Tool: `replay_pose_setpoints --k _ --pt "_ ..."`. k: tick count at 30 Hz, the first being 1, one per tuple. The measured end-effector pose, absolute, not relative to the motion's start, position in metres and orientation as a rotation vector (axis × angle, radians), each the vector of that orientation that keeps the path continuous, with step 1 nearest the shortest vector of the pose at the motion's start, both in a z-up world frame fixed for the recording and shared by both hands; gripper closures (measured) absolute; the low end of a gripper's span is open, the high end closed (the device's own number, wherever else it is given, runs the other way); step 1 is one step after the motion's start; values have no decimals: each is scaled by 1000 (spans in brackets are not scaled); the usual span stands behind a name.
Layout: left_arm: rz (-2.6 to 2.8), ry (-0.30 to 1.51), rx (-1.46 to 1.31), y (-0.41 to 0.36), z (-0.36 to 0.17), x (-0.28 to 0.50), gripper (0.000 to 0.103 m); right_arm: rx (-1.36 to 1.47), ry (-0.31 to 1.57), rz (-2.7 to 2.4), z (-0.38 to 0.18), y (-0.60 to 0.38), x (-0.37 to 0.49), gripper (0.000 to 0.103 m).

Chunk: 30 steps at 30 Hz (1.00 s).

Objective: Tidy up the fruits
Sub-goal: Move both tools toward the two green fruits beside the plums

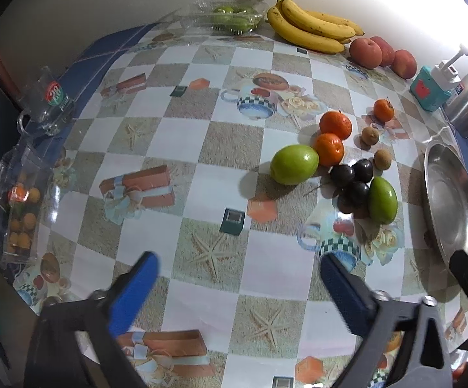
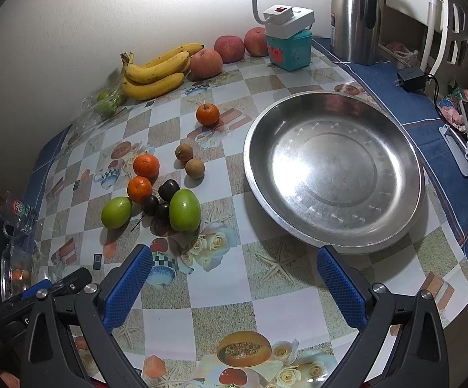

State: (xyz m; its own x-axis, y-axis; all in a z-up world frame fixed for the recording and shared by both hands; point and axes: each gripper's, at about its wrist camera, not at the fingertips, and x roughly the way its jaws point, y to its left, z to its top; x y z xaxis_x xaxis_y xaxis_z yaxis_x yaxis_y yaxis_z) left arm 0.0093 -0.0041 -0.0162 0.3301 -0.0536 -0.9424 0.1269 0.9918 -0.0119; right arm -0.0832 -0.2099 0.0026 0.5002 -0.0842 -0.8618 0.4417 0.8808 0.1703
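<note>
**Both tongs empty above the surface; fruit loose, dish bare**

Left tongs (image 1: 237, 291): spread wide, nothing between the blue pads, angled steeply down over the checked cloth of the surface (image 1: 175, 135). Right tongs (image 2: 234, 278): likewise spread and empty, poised just in front of the steel dish (image 2: 405, 174).

Fruit, none yet in the dish. A loose cluster lies beside the dish on its left in the right wrist view: two green fruits (image 2: 185, 205), three dark plums (image 2: 168, 190) bunched between them, two oranges (image 2: 139, 189) just behind, two small brown fruits (image 2: 195, 168) nearer the dish, and a third orange (image 2: 207, 114) apart, further back. Along the wall: a banana bunch (image 2: 156, 74) and three red apples or peaches (image 2: 229, 48), touching in a row. Green fruits sit in a clear clamshell (image 1: 230, 19) in the far corner.

Judgement: the dish stands empty and close to the cluster, apparently as the collecting place. The right tongs are nearest the dish and the larger green fruit; the spread suits that fruit's width. Task appears at its start.

Risk: plums are small, round and touching; a grab at one may roll the others. A clear tub (image 1: 14, 200) of small orange fruits at the surface's left edge is not obviously part of the sort.
</note>
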Motion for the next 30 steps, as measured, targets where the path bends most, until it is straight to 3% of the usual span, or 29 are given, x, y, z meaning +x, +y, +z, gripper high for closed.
replay_pose_setpoints --k 16,30 --pt "-53 1117 -12 -36 5 65 0 464 972 -338 17 -236 -32 2" --pt "-28 1165 -124 -20 -14 107 0 429 981 -306 -3 -225 24 2"
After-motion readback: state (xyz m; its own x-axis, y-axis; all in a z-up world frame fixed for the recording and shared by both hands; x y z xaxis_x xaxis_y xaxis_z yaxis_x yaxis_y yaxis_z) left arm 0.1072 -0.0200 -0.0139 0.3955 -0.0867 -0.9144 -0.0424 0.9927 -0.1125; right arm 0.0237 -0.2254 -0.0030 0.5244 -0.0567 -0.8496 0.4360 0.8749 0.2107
